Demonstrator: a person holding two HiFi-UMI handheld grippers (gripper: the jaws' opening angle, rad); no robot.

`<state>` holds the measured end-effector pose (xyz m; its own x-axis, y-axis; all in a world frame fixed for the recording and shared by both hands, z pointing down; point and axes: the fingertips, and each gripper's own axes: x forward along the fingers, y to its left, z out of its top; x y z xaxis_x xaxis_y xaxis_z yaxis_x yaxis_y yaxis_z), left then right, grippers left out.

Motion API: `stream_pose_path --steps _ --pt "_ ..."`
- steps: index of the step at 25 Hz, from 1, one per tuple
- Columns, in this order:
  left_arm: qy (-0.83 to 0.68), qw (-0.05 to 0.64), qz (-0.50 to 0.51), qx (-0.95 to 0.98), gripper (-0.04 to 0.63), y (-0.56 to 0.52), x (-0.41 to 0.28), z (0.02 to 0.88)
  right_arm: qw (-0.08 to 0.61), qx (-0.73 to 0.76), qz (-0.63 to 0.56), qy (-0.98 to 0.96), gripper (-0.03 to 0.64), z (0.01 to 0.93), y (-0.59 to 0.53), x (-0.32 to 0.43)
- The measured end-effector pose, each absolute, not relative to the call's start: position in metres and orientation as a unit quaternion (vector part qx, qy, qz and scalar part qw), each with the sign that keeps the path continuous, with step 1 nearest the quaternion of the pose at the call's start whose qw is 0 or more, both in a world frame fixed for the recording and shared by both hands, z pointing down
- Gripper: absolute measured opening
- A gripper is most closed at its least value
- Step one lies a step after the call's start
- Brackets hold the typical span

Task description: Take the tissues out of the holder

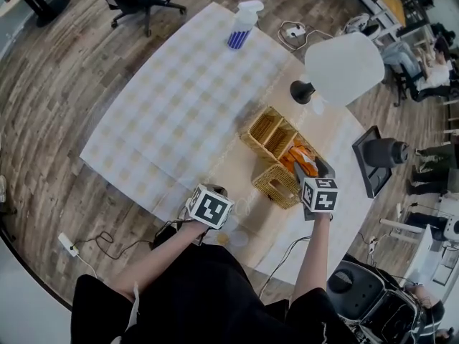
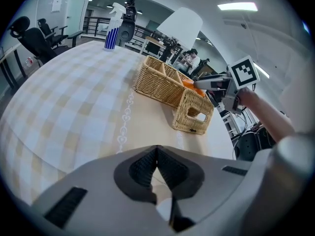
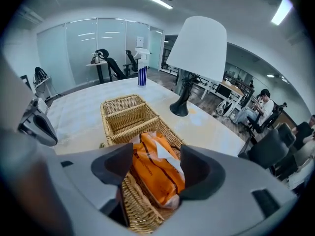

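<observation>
While left tongs (image 2: 156,170) hover pressed together over the checked office worktop (image 2: 74,107), spread right tongs (image 3: 156,164) flank an orange tissue pack (image 3: 160,178).

The table (image 1: 343,138) carries a pale checked cloth (image 1: 186,99) across its left and far part, and a beige runner (image 1: 233,170) beside it. A wicker basket (image 1: 267,131) with compartments sits on the beige part. A spray bottle (image 1: 242,27) stands upright on the cloth at the far edge. A white-shaded lamp (image 1: 343,69) stands near the basket, apart from it.
</observation>
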<state>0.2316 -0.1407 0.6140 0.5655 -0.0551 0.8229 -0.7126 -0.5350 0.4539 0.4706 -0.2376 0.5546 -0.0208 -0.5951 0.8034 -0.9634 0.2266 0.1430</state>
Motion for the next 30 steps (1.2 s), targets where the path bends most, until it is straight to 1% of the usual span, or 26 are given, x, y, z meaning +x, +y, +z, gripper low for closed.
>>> stream_pose_path --steps 16,30 --pt "-0.248 0.422 0.398 0.776 -0.002 -0.138 0.225 0.621 0.481 0.53 0.229 -0.66 0.298 0.58 -0.243 0.487" --pt "-0.251 0.427 0.398 0.772 -0.002 -0.138 0.224 0.625 0.494 0.511 0.25 -0.657 0.296 0.601 -0.243 0.483"
